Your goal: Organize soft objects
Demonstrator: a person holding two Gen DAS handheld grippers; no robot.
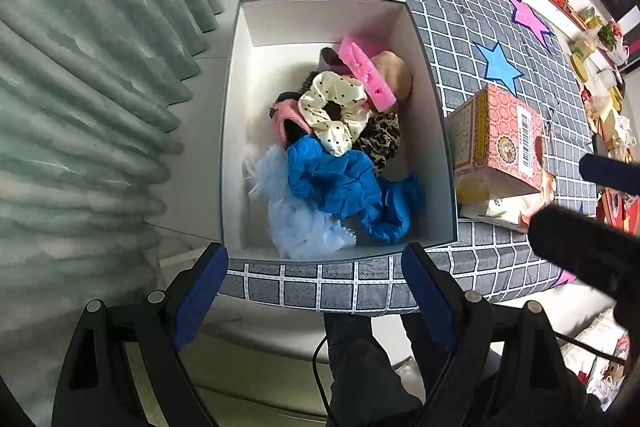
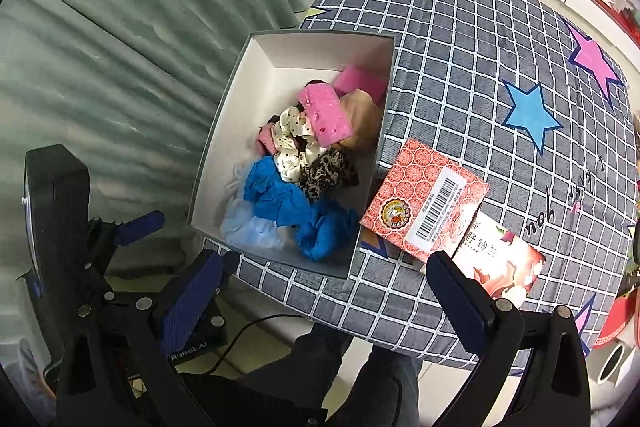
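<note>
The soft objects lie heaped in an open white-lined box (image 1: 236,115) at the near left corner of the bench (image 1: 460,11), which is covered in a grey checked cloth: a cream polka-dot scrunchie (image 1: 334,113), a blue cloth (image 1: 336,183), a pale blue tulle piece (image 1: 296,223), a pink sponge (image 1: 366,73) and a leopard-print scrunchie (image 1: 380,143). A red patterned carton (image 2: 424,207) rests just beside the box's right wall. The left gripper (image 1: 314,291) and the right gripper (image 2: 320,295) both hang above the bench's near edge with fingers spread wide and nothing between them.
</note>
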